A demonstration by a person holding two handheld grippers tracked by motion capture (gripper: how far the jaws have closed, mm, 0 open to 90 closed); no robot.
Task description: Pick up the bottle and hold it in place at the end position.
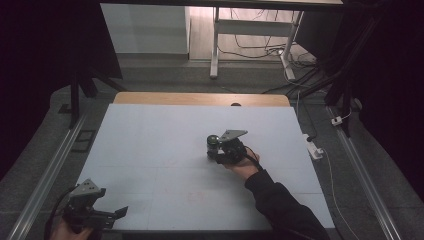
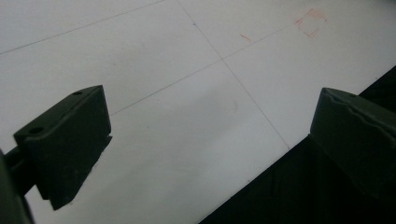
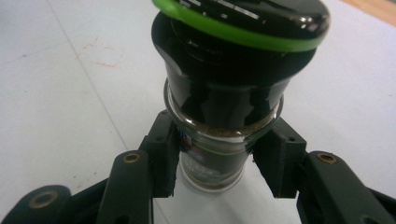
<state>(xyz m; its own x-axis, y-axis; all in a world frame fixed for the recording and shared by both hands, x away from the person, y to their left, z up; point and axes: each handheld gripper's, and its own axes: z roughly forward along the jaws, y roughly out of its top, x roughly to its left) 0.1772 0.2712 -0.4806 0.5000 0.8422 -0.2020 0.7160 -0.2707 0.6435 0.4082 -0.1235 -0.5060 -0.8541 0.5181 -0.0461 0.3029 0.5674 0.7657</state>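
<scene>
The right gripper (image 3: 219,163) is clamping a small glass spice grinder (image 3: 229,93) by its body just under the black, green-ringed cap (image 3: 243,23), a low hold that is keeping it upright near the middle of the white bench (image 1: 165,145). The left gripper (image 1: 107,215), at seven o'clock by the bench's near edge, is idling with jaws wide apart and empty, probably kept out of the way.

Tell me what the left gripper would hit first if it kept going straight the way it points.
Probably nothing: the left gripper, jaws open, points along the near edge of the white table, and the way looks free as far as shown.
</scene>
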